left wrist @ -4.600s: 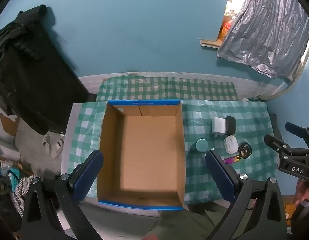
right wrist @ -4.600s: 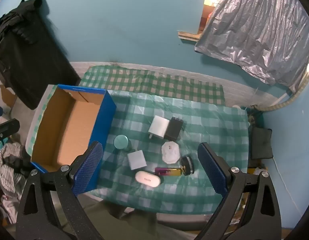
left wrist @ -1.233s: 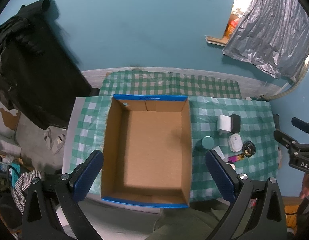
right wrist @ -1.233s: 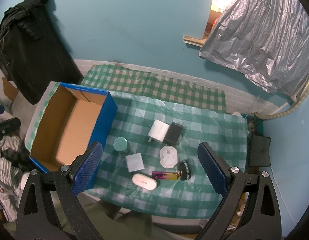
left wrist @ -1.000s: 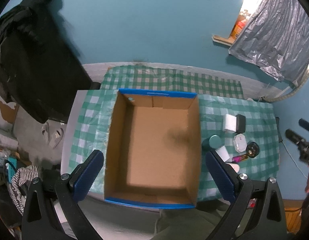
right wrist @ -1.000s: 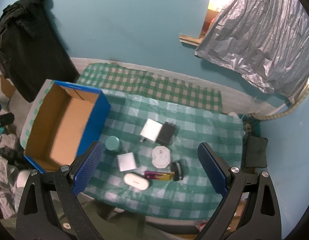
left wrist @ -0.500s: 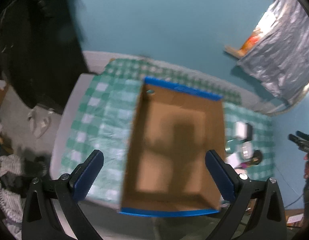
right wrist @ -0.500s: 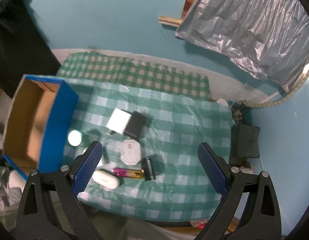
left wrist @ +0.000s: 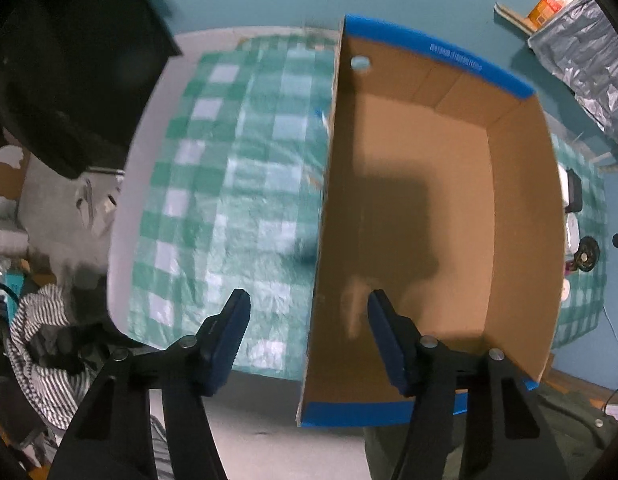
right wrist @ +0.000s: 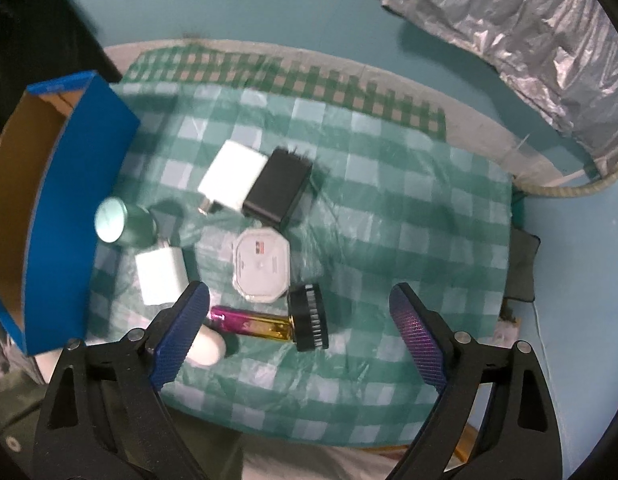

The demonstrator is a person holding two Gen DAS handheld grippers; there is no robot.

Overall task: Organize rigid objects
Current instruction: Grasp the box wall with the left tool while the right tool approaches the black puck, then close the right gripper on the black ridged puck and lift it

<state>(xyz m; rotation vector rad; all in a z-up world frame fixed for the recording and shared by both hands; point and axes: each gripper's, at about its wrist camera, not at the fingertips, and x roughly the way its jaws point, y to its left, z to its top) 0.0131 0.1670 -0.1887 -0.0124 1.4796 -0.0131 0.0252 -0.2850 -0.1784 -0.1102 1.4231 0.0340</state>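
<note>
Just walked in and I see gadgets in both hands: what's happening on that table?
A person holds a gripper in each hand over a checked tablecloth. The left gripper is closing astride the side wall of an empty cardboard box, not yet pinching it. The right gripper hangs open above loose chargers, a green jar and a small brush. Nothing is in the box yet.

Both grippers lower toward the table.
Left gripper (left wrist: 309,322) now straddles the left wall of the cardboard box (left wrist: 517,216), jaws closing, pads not touching. Right gripper (right wrist: 305,320) hangs closer above the brush (right wrist: 309,316), jaws starting to close.
</note>
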